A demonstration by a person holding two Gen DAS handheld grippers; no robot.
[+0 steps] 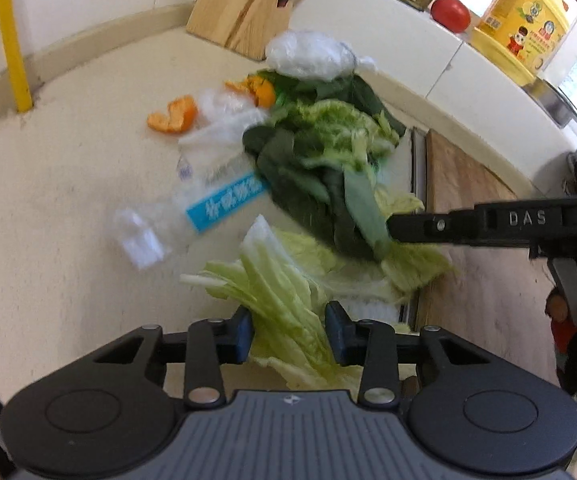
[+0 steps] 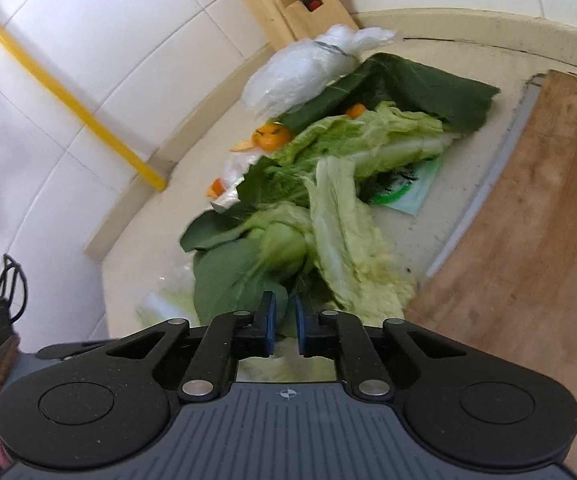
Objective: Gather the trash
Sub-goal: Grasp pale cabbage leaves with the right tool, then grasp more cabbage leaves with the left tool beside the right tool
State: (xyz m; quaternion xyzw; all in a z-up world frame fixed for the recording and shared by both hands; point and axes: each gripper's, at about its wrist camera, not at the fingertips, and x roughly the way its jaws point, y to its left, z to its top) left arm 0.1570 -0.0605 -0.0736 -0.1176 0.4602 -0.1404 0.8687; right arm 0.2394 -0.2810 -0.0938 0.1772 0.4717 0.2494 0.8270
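Kitchen scraps are heaped on a cream counter (image 1: 48,220): pale cabbage leaves (image 1: 284,292), dark green leaves (image 1: 316,200), orange peel (image 1: 174,118), a clear wrapper with a blue label (image 1: 216,204) and a knotted clear bag (image 1: 308,54). My left gripper (image 1: 289,334) is shut on a pale cabbage leaf that fills the gap between its blue pads. My right gripper (image 2: 285,320) has its pads nearly together on a dark green leaf (image 2: 224,280). In the left wrist view the right gripper (image 1: 392,228) comes in from the right with its tip on that leaf's stalk.
A wooden cutting board (image 2: 528,240) lies right of the heap, with a green packet (image 2: 408,188) half under the leaves. A knife block (image 1: 244,4) stands at the back wall. A tomato (image 1: 450,14) and yellow bottle (image 1: 522,20) are on the ledge. A yellow pipe (image 1: 12,40) runs down the wall.
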